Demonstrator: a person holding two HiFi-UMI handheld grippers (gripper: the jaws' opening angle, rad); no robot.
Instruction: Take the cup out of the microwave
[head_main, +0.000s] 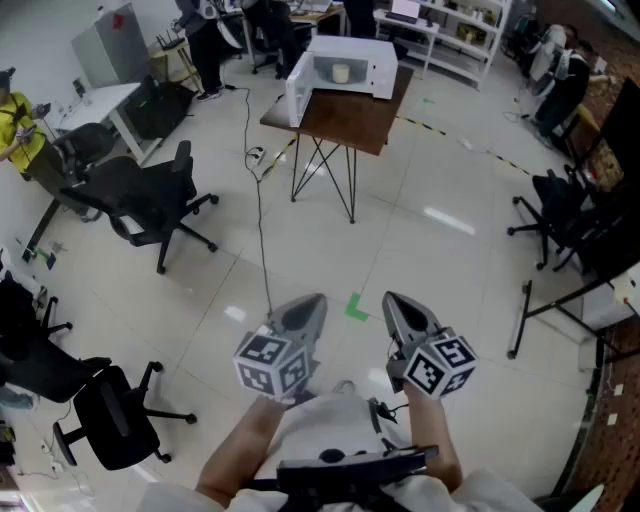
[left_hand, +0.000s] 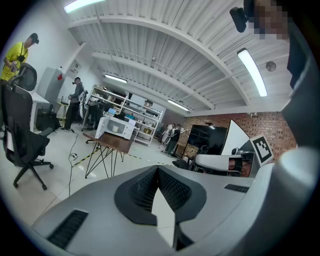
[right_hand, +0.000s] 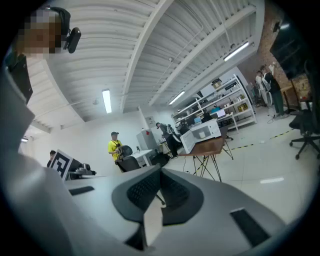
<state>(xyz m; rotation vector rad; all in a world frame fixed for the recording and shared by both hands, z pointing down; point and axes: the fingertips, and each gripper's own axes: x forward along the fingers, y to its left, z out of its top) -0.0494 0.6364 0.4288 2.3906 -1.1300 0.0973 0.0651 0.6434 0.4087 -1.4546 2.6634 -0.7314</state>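
Both grippers tucked in, cup waiting across the room.

The left gripper (head_main: 306, 303) and right gripper (head_main: 400, 302) ride side by side close to the person's body. Each has its jaws together with nothing between them, which makes sense this far from the target. The cup (head_main: 341, 72) stands inside the microwave (head_main: 375, 62), door (head_main: 297, 90) swung open, on the desk (head_main: 345, 122) well ahead. Walking up looks like the step in hand.

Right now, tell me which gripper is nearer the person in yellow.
Left. The person in yellow is far off leftward; the left gripper is on that side, the right gripper beyond it.
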